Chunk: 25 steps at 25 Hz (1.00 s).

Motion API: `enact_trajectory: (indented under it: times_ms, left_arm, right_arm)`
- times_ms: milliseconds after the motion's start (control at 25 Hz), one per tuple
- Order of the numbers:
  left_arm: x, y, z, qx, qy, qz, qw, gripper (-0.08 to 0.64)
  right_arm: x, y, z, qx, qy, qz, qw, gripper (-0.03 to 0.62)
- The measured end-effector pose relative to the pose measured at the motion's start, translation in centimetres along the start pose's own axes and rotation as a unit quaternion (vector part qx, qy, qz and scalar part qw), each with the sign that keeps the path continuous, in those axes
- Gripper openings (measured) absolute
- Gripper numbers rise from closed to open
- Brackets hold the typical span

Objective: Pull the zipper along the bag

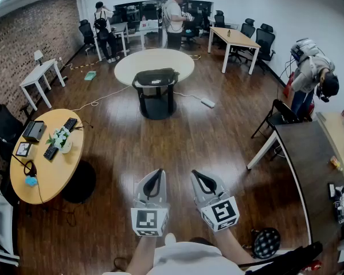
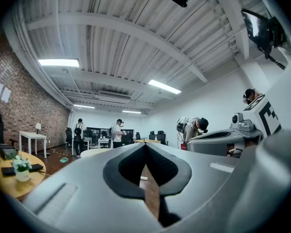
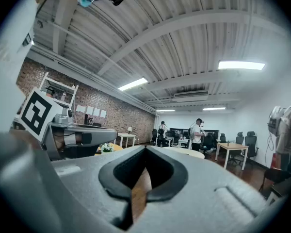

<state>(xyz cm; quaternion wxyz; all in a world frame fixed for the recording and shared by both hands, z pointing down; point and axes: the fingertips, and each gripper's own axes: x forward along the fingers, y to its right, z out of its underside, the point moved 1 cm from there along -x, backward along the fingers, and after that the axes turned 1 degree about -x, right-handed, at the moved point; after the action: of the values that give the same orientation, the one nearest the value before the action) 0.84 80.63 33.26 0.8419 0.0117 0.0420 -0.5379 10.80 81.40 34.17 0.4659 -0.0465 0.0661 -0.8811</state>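
The black bag (image 1: 155, 77) lies on a round cream table (image 1: 178, 61) far across the room in the head view. Both grippers are held close to the person's body, well short of the bag. My left gripper (image 1: 155, 173) is shut with nothing between its jaws, its tips meeting in the left gripper view (image 2: 145, 147). My right gripper (image 1: 196, 174) beside it is also shut and empty, its tips meeting in the right gripper view (image 3: 145, 151). The bag's zipper is too far away to make out.
Wooden floor lies between me and the bag, with a white power strip (image 1: 207, 102) and a cable on it. A round wooden table (image 1: 46, 171) with flowers and a keyboard stands at left, a dark desk (image 1: 309, 165) at right. Several people stand further back.
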Motion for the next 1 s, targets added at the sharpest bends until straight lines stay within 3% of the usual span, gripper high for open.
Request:
enact_trajectory:
  times_ms: [160,320,480,640,840,1000]
  left_arm:
    - [3.7,-3.8,2.7,-0.018,-0.022,0.002,0.9996,0.015]
    - [8.5,-5.8,4.6,-0.025,-0.036,0.007,0.999,0.015]
    - [15.8,-8.9,5.9,-0.015,-0.039,0.0,0.9991,0.015]
    - [24.8,-11.9,4.9,0.011,-0.035,-0.003,0.9993,0.015]
    - [33.8,-14.9,4.5,0.025,-0.028,-0.033,0.9988,0.015]
    - [39.1,-15.7,7.2,0.017,-0.053,-0.026,0.9981,0.015]
  right_arm:
    - [4.8,0.6,3.3,0.028,-0.028,0.0,0.999,-0.009]
    - [9.7,4.2,4.7,0.032,-0.035,0.006,0.999,-0.009]
    - [16.5,9.6,5.6,0.041,-0.02,0.007,0.999,-0.009]
    - [24.0,16.6,5.7,0.058,-0.013,0.008,0.998,-0.009]
    - [30.5,24.4,4.2,0.043,0.037,0.013,0.998,-0.009]
    - [34.7,28.1,7.6,0.082,0.014,0.009,0.997,-0.009]
